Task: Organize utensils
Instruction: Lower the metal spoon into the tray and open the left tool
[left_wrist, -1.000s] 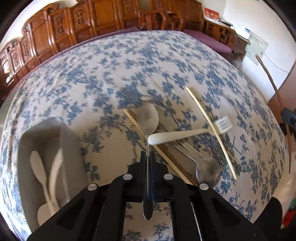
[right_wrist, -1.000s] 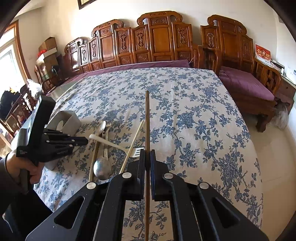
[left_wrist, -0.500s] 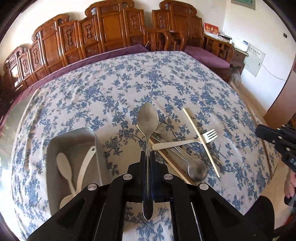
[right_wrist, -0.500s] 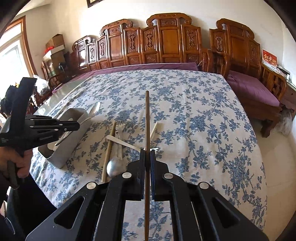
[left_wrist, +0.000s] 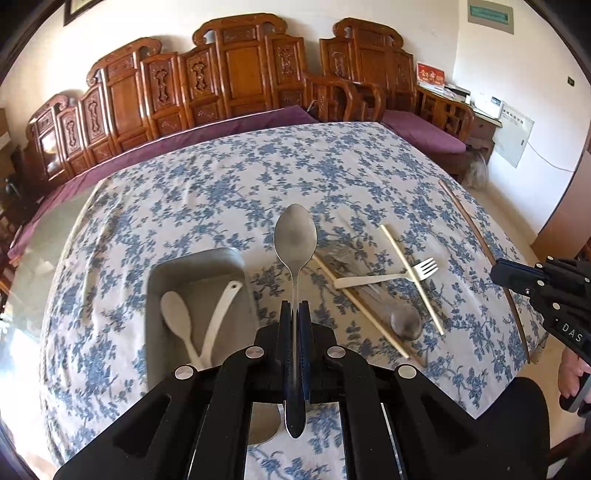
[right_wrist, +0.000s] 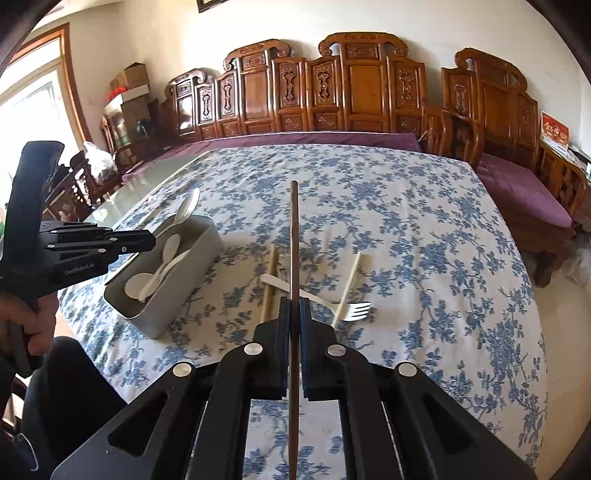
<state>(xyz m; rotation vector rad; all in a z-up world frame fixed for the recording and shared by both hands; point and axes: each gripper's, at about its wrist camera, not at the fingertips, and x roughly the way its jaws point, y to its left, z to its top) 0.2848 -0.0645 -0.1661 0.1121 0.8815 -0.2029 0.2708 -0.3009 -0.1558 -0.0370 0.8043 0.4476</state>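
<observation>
Left gripper (left_wrist: 294, 314) clamps a metal spoon (left_wrist: 295, 236), right gripper (right_wrist: 294, 314) a brown chopstick (right_wrist: 294, 236); best lowered handle-first into the grey bin (left_wrist: 195, 266)

On the table (left_wrist: 221, 177), the tray (left_wrist: 159, 280) sits left of the loose utensils, with two spoons (left_wrist: 177, 317) lying inside it. Right of the tray, a fork (left_wrist: 391, 277) lies across two chopsticks (left_wrist: 413, 280), and a spoon (left_wrist: 404, 323) rests at the near end of that pile. A row of carved chairs (left_wrist: 240, 81) stands behind the table's far edge.
</observation>
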